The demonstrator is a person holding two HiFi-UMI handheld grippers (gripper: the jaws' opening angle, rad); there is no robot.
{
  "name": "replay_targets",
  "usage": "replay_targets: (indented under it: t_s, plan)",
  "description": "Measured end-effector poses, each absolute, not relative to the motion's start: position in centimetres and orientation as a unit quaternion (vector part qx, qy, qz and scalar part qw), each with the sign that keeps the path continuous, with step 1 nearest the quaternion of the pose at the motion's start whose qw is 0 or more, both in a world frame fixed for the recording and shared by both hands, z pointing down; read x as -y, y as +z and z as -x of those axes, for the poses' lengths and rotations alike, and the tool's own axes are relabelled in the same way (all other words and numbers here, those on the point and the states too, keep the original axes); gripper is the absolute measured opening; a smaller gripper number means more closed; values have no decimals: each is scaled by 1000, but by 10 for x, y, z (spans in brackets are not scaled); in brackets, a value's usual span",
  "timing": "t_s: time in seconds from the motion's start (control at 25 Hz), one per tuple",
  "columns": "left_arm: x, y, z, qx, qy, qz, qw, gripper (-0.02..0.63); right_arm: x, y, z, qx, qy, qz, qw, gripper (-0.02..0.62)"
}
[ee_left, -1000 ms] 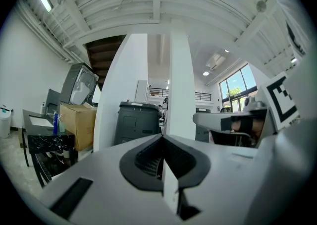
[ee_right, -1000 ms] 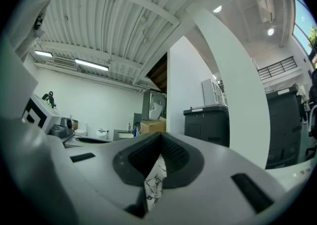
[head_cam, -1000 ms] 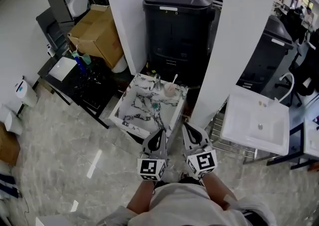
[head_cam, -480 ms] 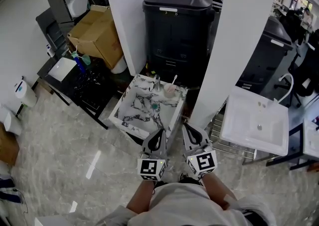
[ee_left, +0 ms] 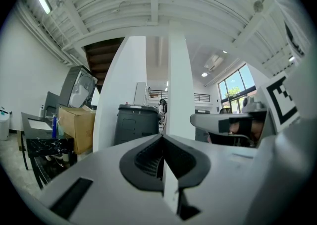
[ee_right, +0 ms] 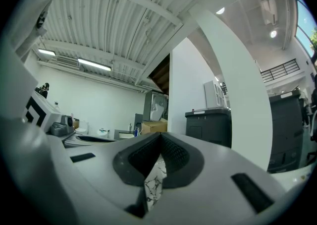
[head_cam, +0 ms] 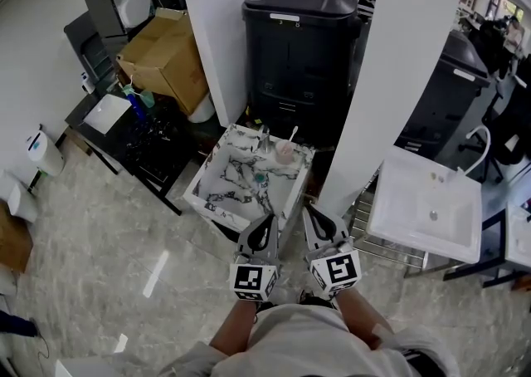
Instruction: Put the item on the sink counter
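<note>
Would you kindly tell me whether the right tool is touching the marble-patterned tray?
Touching. In the right gripper view, the right tool has its jaws pinched on an edge of the marble-patterned tray.

Grey left gripper (head_cam: 266,224) and right gripper (head_cam: 314,217) — black-and-white marker cubes (head_cam: 252,281), black ribbed jaws — white shirt (head_cam: 309,342)

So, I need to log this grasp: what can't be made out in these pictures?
- Head view: the tray's near edge, hidden behind the left tool and right tool.
- Head view: what the cup holds and what the green bit is; both are too small.
- Both gripper views: the tray's top, hidden by the tool bodies; only a thin slab edge shows between the shut jaws.
</note>
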State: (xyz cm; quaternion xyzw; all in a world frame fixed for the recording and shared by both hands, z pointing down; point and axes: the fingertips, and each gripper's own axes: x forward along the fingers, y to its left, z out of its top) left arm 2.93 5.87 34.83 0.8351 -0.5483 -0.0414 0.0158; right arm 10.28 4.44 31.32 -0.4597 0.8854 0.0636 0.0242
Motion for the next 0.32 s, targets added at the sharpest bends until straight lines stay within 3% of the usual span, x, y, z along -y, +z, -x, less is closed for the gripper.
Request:
replay_targets:
  t_s: [0.32]
  plan:
    - [-60,346,-31,548,-41,-835,17,8,-46,310,-102,-887,65,457,23,3]
